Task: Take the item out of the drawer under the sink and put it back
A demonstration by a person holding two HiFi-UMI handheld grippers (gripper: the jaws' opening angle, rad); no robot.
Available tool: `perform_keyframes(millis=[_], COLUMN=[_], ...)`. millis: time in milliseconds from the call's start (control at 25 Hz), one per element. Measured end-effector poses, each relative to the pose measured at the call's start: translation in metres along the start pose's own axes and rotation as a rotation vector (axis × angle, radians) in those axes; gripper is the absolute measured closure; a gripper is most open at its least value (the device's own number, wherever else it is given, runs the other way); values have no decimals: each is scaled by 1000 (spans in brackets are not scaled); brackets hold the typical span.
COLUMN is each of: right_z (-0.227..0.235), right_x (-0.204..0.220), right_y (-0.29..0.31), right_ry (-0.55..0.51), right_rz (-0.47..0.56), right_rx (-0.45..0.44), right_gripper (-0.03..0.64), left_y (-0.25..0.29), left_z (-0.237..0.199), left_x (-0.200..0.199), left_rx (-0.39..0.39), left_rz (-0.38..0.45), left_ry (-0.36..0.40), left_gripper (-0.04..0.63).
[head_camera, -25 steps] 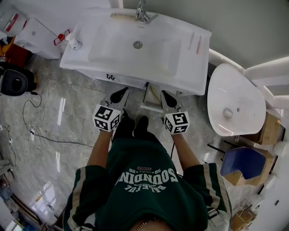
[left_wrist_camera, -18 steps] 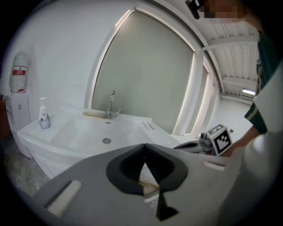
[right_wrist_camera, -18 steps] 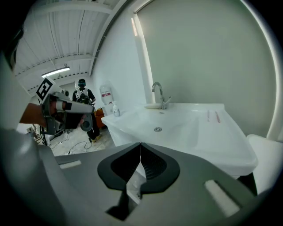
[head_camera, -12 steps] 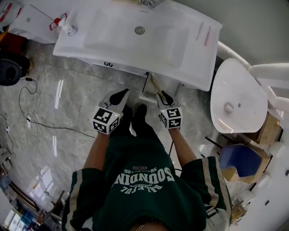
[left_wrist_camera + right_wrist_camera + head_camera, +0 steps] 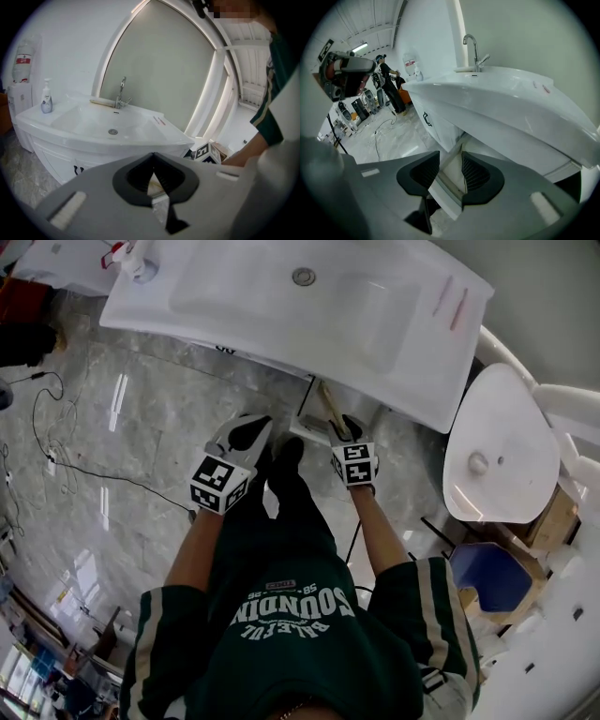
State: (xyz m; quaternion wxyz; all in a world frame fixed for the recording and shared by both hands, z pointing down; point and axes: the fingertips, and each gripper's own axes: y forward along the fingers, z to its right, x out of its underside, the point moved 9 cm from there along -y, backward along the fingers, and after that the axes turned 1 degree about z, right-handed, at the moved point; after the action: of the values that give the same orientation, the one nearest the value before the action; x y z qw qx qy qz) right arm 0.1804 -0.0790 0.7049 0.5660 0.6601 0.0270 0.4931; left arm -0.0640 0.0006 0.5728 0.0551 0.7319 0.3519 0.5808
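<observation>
drawer: pulled open under sink, upper centre of head view; item inside not discernible | right gripper: jaws have just been opening, apart, drawer's white rim in gap, unpressed | left gripper: jaws together, empty | judged: dip right jaws inside, locate item, close squarely.

Grey marble floor is carrying the sink cabinet at 12 o'clock and the toilet at 3, with a black cable trailing around 9.

- White toilet, lid shut, at the right.
- Black cable trailing across the glossy grey marble floor.
- Blue object beside a cardboard box.
- White pump bottle, standing upright.
</observation>
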Motion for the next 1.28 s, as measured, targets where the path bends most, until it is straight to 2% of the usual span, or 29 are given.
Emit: perform_keyframes(millis=[200, 440, 760, 960, 1240, 1280], right_z=[11, 22, 38, 43, 46, 45], right_x=[14, 40, 57, 66, 74, 73], right_y=[44, 95, 144, 163, 176, 176], right_ry=[-59, -109, -174, -192, -165, -165], right_rz=[-100, -247, -378, -430, -485, -491], right_rx=[-8, -14, -9, -17, -11, -10], right_gripper=[467, 466, 466, 468, 473, 517], left_y=[0, -5, -7, -6, -12, -12], left_z=[-12, -24, -44, -49, -56, -57], left_x=[18, 38, 58, 65, 69, 69], left_rx=[-22, -52, -85, -96, -116, -117], left_rz=[-28, -62, -84, -90, -97, -98], left_ry=[-27, -62, -98, -114, -131, -132], left_gripper=[545, 545, 546, 545, 545, 545])
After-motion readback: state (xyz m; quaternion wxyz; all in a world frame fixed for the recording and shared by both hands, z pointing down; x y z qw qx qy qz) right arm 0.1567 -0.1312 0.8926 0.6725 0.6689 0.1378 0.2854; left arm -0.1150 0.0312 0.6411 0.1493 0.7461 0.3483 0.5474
